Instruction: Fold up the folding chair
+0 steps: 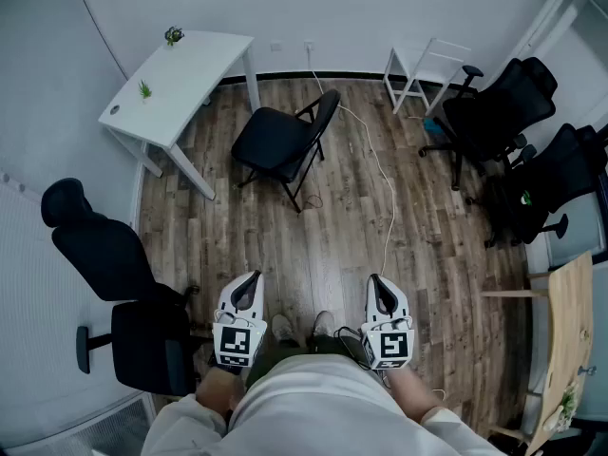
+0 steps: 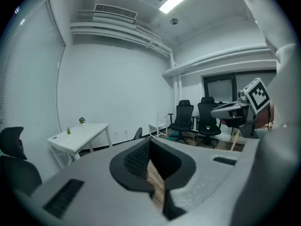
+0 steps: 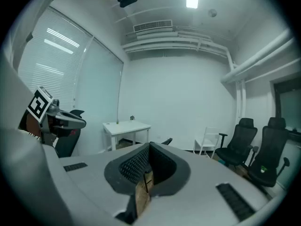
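The black folding chair point(image 1: 283, 145) stands unfolded on the wood floor, just right of the white desk, well ahead of both grippers. Its backrest top peeks over the jaws in the left gripper view point(image 2: 138, 133) and in the right gripper view point(image 3: 166, 141). My left gripper point(image 1: 251, 279) and right gripper point(image 1: 376, 281) are held side by side close to the person's body, pointing toward the chair. Both are shut with nothing between the jaws, as the left gripper point(image 2: 150, 141) and right gripper point(image 3: 148, 147) show in their own views.
A white desk point(image 1: 176, 79) with two small plants stands at the back left. Black office chairs sit at the left point(image 1: 114, 274) and the right point(image 1: 499, 112). A white stand point(image 1: 423, 69) is at the back wall, a white cable point(image 1: 385, 188) runs across the floor, and a wooden table point(image 1: 570, 331) is at the right edge.
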{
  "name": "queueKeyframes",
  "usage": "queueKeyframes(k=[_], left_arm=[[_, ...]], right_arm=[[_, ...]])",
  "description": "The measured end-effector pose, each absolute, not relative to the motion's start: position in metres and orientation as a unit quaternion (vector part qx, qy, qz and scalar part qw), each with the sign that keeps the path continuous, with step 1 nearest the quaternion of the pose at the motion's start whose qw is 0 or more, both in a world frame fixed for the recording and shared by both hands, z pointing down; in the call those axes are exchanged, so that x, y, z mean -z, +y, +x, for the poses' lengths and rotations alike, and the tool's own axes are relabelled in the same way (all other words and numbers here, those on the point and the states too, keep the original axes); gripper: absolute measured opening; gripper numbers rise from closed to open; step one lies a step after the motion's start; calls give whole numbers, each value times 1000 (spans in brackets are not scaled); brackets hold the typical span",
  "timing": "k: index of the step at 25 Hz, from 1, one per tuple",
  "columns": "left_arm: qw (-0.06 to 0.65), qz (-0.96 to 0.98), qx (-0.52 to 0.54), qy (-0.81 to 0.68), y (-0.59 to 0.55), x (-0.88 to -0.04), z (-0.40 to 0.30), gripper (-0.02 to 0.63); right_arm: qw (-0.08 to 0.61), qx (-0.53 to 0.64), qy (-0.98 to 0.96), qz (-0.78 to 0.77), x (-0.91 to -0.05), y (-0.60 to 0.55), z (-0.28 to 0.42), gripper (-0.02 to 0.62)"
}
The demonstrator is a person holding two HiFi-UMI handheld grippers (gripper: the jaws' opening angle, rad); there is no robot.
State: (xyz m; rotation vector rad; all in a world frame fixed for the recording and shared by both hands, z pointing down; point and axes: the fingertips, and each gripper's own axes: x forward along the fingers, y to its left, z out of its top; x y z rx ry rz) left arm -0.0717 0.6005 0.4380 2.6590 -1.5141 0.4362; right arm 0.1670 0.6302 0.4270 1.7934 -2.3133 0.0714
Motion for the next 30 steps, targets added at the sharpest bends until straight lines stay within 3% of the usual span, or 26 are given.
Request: queueKeyframes(k=[30], left_arm=[[22,832,-140,-537,605,-417,-24,8]], right_arm=[[65,-3,-816,575,-409,625,224,21]])
